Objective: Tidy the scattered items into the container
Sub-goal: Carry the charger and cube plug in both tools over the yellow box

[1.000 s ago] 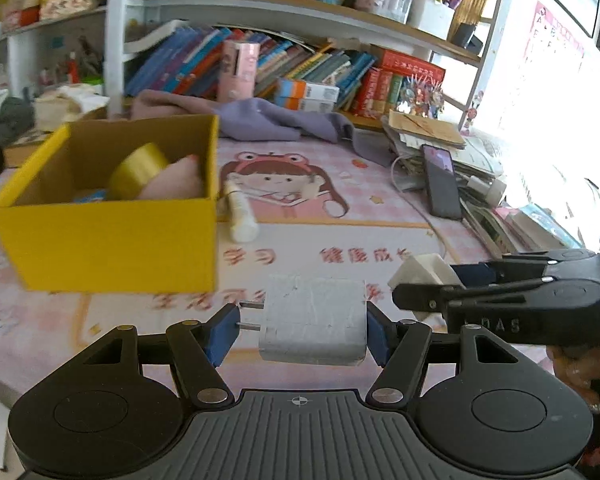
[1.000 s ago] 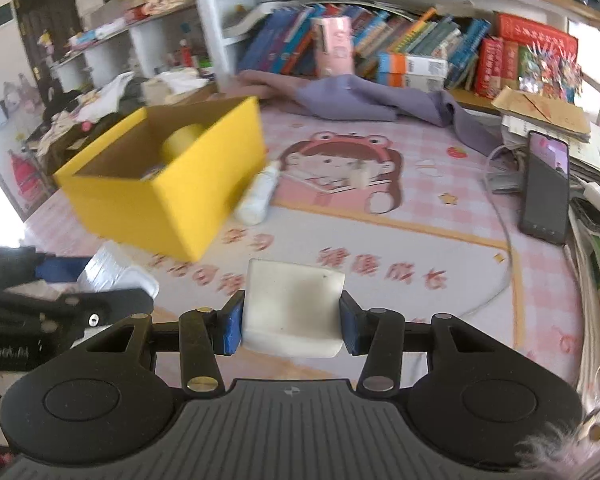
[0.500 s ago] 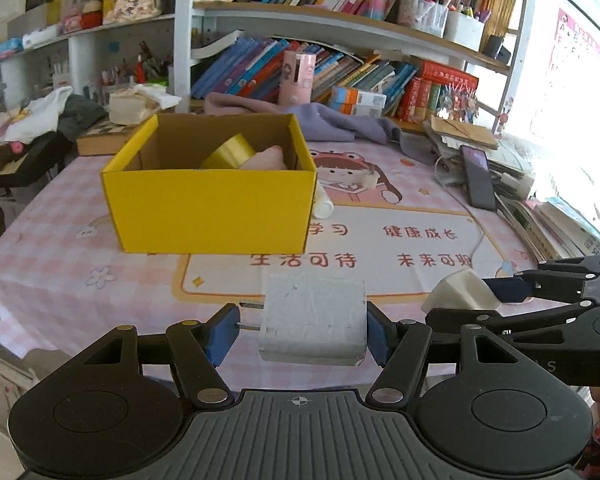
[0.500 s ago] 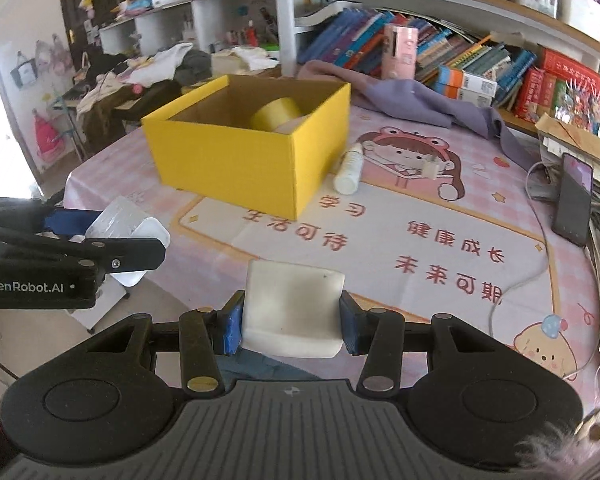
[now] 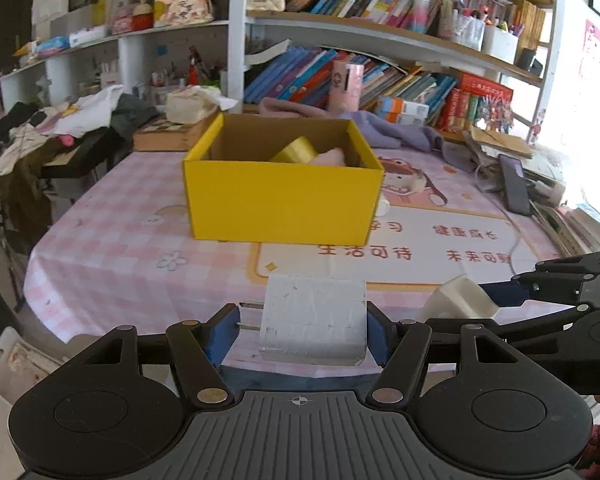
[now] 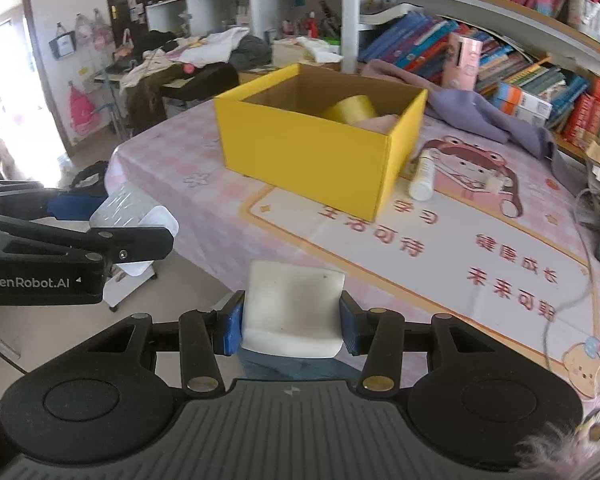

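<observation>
Both pulled back from yellow box; left hand-held gripper pinching charger; right hand-held gripper pinching white block

The cardboard box is bright yellow outside, brown inside. In it lie a yellow tape roll and something pale pink. Beneath the box, the table wears pink-and-white check. Behind the box lies lilac cloth.
</observation>
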`<state>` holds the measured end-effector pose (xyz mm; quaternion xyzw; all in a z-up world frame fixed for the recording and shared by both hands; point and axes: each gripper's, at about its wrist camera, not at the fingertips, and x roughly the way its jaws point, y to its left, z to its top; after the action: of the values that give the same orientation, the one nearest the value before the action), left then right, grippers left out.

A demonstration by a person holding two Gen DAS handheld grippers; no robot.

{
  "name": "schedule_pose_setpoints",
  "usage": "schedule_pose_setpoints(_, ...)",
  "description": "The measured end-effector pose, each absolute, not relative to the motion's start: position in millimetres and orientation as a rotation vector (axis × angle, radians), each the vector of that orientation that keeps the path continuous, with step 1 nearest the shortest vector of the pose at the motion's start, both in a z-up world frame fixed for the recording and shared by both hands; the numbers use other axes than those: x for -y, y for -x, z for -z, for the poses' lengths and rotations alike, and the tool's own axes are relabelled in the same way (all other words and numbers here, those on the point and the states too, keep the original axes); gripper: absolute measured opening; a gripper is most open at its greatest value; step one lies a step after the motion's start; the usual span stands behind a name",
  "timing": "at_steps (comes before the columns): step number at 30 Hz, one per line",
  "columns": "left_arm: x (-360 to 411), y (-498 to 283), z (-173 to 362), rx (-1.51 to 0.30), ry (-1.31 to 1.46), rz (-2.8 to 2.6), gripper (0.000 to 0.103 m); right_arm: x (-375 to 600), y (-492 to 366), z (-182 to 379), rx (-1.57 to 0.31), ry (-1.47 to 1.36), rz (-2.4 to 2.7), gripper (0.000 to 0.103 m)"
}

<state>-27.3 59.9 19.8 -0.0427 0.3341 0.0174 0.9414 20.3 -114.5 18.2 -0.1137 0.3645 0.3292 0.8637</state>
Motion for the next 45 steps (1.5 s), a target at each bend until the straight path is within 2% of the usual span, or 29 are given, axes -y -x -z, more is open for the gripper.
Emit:
schedule_pose_setpoints(22,-100,-8,-17,-0.684,0.119,-0.099,0.065,69,-58,-20,-0.709,0.280,-0.779,0.044)
schedule_pose_setpoints(35,-98,-95,-46,-0.617,0.060,-0.099,0.065,63,-143,-47,-0.542,0.267,-0.791,0.044)
schedule_pose_setpoints(45,-89,-164,-49,-0.632,0.010,-0.103,0.065,64,-211,-52,-0.524,0.233,-0.805,0.044)
